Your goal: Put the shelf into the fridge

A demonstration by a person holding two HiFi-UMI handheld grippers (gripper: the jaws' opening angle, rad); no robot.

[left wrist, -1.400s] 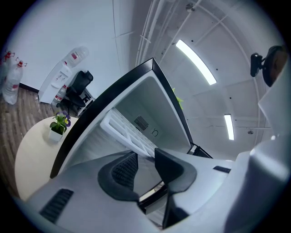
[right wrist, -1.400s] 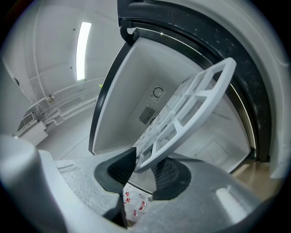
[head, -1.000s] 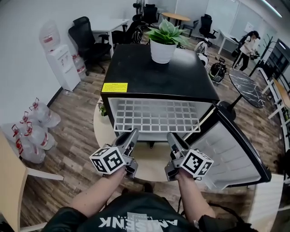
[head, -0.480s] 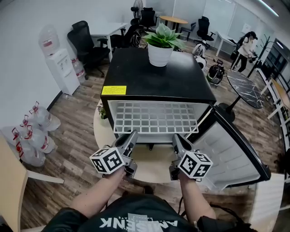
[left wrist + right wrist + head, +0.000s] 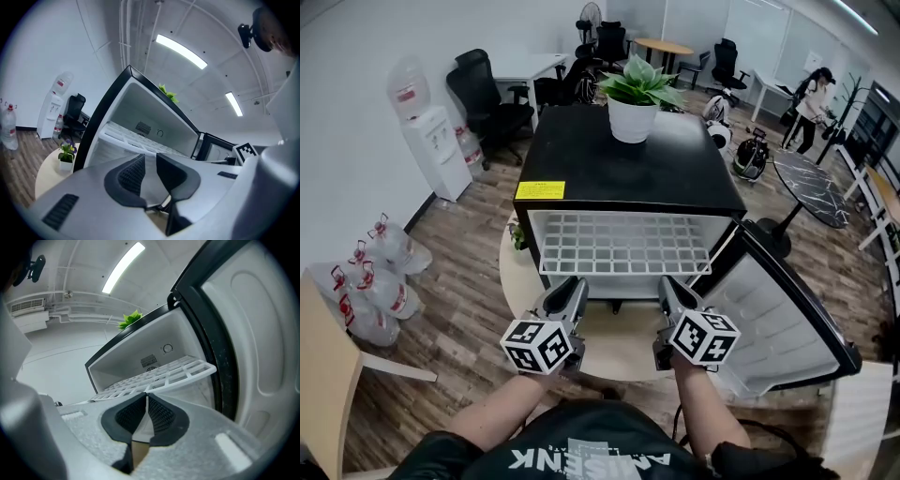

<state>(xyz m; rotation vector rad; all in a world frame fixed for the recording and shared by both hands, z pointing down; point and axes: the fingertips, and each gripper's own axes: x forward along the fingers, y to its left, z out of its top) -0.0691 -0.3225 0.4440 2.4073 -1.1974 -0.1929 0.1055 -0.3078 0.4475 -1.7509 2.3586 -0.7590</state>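
The black fridge stands with its door swung wide to the right. A white grid shelf lies level inside it, its front edge at the opening; it also shows in the left gripper view and the right gripper view. My left gripper is just below the shelf's front left, and its jaws are closing with nothing between them. My right gripper is below the front right, its pads together on nothing. Neither touches the shelf.
A potted plant stands on the fridge top. The fridge sits on a round beige mat. A water dispenser and water bottles are at the left, office chairs behind, and a person far right.
Both grippers have drawn back a little from the shelf's front edge, and the left one has shifted slightly right. The shelf has not visibly moved.
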